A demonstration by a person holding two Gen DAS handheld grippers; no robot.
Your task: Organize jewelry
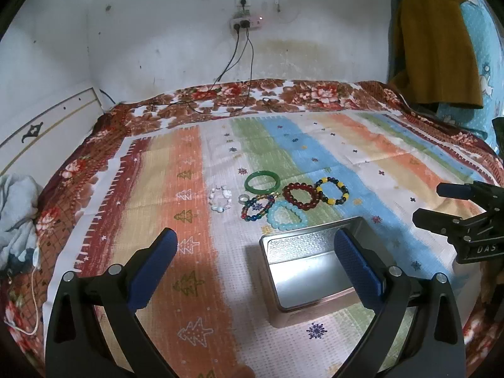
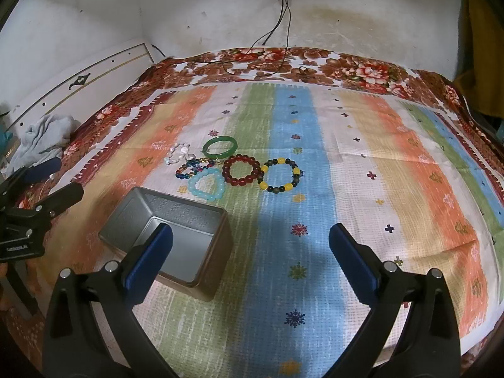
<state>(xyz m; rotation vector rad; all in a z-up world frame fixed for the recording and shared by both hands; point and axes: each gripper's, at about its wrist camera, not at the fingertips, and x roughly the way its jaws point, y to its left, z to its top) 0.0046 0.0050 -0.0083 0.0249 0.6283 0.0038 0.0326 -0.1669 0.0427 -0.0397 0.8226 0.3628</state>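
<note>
Your bed (image 2: 362, 163) carries a striped cloth, and on it the open metal tin (image 2: 176, 239) sits nearest you, empty as far as its visible floor shows, low and left of your right claw (image 2: 250, 253) and under the right finger of your left claw (image 1: 255, 260); both claws are spread wide and hold nothing. Just past the tin lies the cluster, all flat: green bangle (image 2: 220, 147), dark red bracelet (image 2: 241, 170), yellow-and-dark bracelet (image 2: 279, 174), pale blue bracelet (image 2: 207, 184), multicoloured bracelet (image 2: 192, 167), white bracelet (image 2: 177, 154). Your right claw looks nearer the yellow-and-dark one, ahead with nothing between, though it touches the red.
</note>
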